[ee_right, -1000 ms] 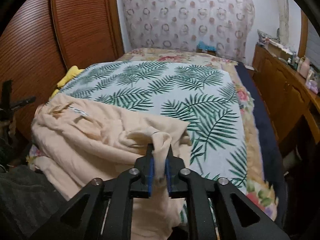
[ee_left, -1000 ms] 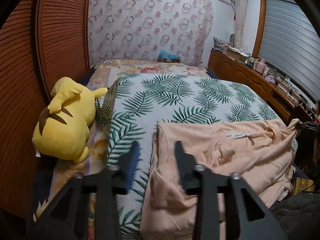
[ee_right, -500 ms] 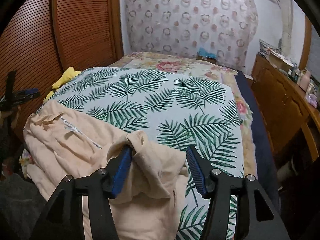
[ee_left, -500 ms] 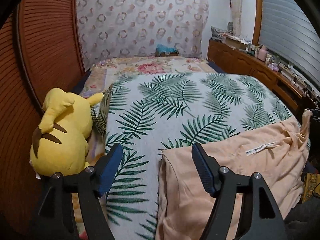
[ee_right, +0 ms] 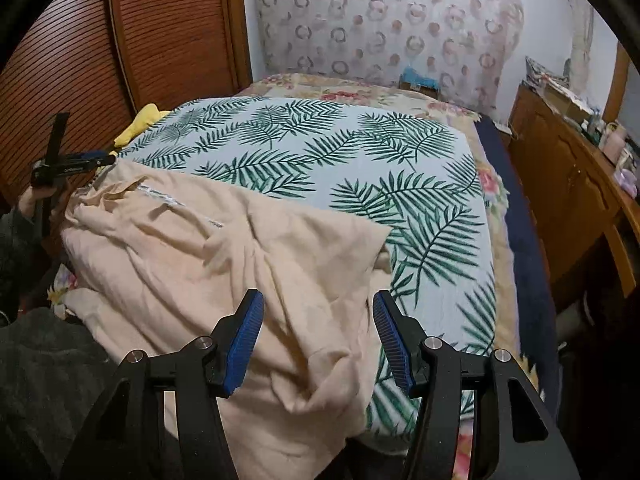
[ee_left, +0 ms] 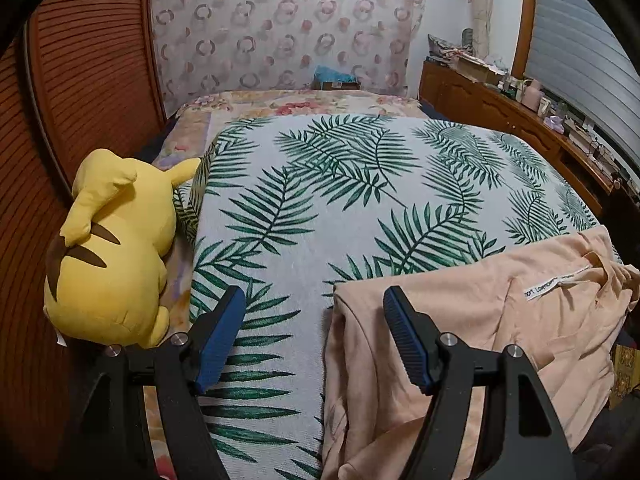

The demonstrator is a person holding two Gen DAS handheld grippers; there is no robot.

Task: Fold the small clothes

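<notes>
The peach garment [ee_right: 224, 256] lies rumpled at the near edge of the bed [ee_left: 360, 200], partly hanging over it. The left hand-held gripper [ee_left: 314, 336] and the right hand-held gripper [ee_right: 318, 336] are both released, holding nothing. The overhanging cloth could slide off the bed, and the bunched wrinkles could get folded in.

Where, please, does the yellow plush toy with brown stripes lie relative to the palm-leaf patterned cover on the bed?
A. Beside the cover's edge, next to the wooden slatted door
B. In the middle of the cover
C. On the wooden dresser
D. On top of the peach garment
A: in the left wrist view the yellow plush toy lies off the edge of the palm-leaf cover, against the slatted wooden door, apart from the peach garment.
</notes>
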